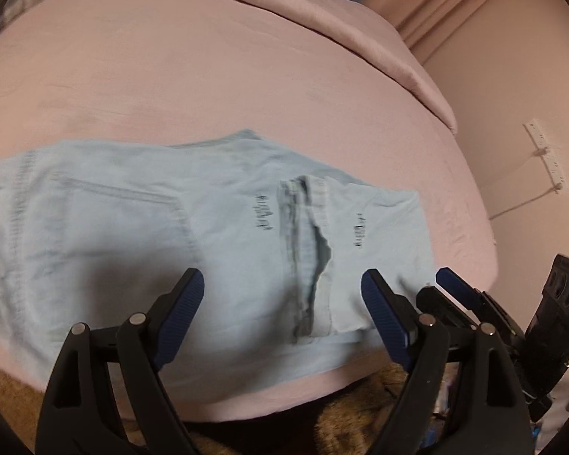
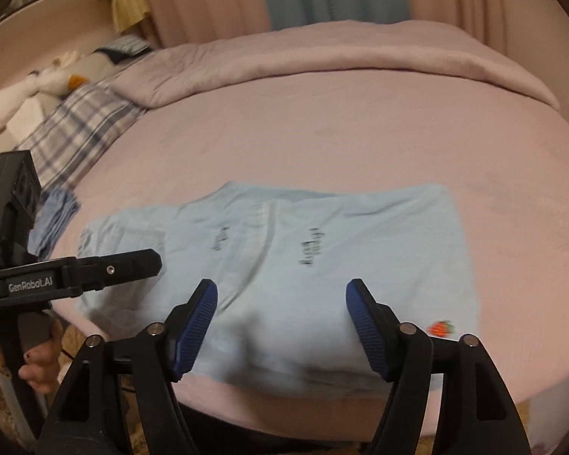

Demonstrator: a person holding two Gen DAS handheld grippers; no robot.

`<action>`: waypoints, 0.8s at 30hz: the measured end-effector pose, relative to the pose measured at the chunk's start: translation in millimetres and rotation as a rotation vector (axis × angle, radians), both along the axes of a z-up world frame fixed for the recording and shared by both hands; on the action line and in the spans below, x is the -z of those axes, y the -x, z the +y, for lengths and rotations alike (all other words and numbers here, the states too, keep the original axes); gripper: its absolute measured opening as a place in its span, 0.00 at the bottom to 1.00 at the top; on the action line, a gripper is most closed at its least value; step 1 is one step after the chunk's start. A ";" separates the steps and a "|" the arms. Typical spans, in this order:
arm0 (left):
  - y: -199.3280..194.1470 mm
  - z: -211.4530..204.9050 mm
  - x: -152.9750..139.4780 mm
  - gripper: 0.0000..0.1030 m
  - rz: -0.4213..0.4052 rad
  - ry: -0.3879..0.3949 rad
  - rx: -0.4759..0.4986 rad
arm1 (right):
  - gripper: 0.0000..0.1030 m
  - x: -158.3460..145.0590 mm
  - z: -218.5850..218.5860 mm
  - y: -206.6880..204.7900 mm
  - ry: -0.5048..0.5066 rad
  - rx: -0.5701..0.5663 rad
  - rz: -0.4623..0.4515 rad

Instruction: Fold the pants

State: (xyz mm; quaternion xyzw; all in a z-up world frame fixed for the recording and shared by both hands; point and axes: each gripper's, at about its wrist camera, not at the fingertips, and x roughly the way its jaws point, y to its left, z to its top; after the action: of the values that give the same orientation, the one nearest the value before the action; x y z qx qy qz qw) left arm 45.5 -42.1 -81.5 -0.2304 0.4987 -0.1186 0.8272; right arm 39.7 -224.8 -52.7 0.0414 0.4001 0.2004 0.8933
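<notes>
Light blue pants [image 1: 216, 227] lie folded flat on the pink bed near its front edge, with dark lettering and a leg hem on top. They also show in the right wrist view [image 2: 284, 265]. My left gripper [image 1: 282, 295] is open and empty, held just above the pants' near edge. My right gripper [image 2: 280, 311] is open and empty above the pants' near right part. The right gripper's fingers [image 1: 455, 284] show at the left wrist view's right edge. The left gripper's body [image 2: 76, 269] shows at the left of the right wrist view.
A pink duvet [image 2: 322, 60] is rolled along the far side of the bed [image 2: 322, 132]. A plaid pillow [image 2: 79, 121] and plush toys [image 2: 49, 79] lie at the far left. A folded blue cloth [image 2: 53, 220] sits left of the pants. A wall [image 1: 512, 76] stands to the right.
</notes>
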 end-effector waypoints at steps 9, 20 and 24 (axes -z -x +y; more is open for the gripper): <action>-28.0 -47.8 42.5 0.52 0.107 0.060 0.104 | 0.69 22.8 -42.0 -10.6 -0.007 0.210 0.058; -11.4 -38.6 31.0 0.08 0.059 0.049 0.079 | 0.69 35.5 -67.6 -15.8 -0.020 0.311 0.135; -9.0 -36.1 27.5 0.09 0.036 -0.009 0.060 | 0.69 37.4 -67.8 -16.5 -0.016 0.304 0.139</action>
State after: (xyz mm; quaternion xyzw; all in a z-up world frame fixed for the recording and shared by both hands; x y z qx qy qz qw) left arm 54.4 -78.3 -109.0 -0.2137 0.5208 -0.1369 0.8151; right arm 56.2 -292.7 -90.1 0.1224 0.4486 0.0626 0.8831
